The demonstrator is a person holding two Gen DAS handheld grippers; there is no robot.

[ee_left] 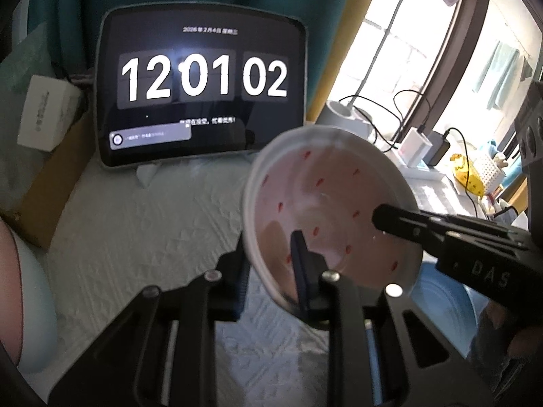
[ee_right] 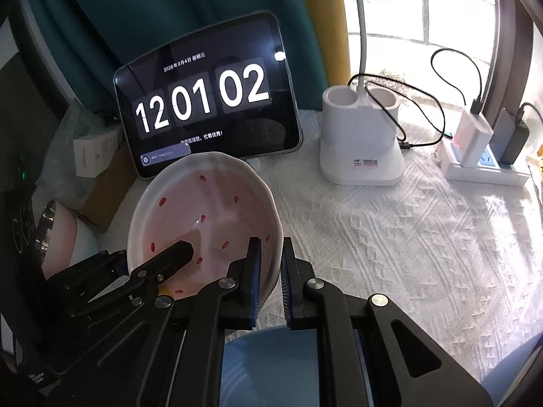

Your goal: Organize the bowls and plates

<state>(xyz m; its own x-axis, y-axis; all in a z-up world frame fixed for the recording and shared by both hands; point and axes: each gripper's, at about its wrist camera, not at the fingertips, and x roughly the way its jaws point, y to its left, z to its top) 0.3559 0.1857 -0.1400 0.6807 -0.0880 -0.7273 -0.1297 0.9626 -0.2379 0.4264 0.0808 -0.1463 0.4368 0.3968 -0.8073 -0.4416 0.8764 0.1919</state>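
A pink bowl with red seed marks and a white rim (ee_left: 325, 203) (ee_right: 210, 217) is held tilted above the white tablecloth. My left gripper (ee_left: 271, 264) is shut on its near rim, one finger inside and one outside. My right gripper (ee_right: 271, 264) is shut on the opposite rim in the same way. The right gripper's finger (ee_left: 400, 224) reaches into the bowl in the left wrist view; the left gripper's finger (ee_right: 176, 254) shows inside the bowl in the right wrist view. A blue plate (ee_right: 271, 366) (ee_left: 437, 291) lies on the cloth just below the bowl.
A tablet clock (ee_left: 200, 84) (ee_right: 207, 101) stands at the back. A white lamp base (ee_right: 359, 135) with cables, a power strip with chargers (ee_right: 482, 156) and a white box (ee_right: 95, 156) stand around. A pink and pale blue bowl (ee_right: 68, 234) sits left.
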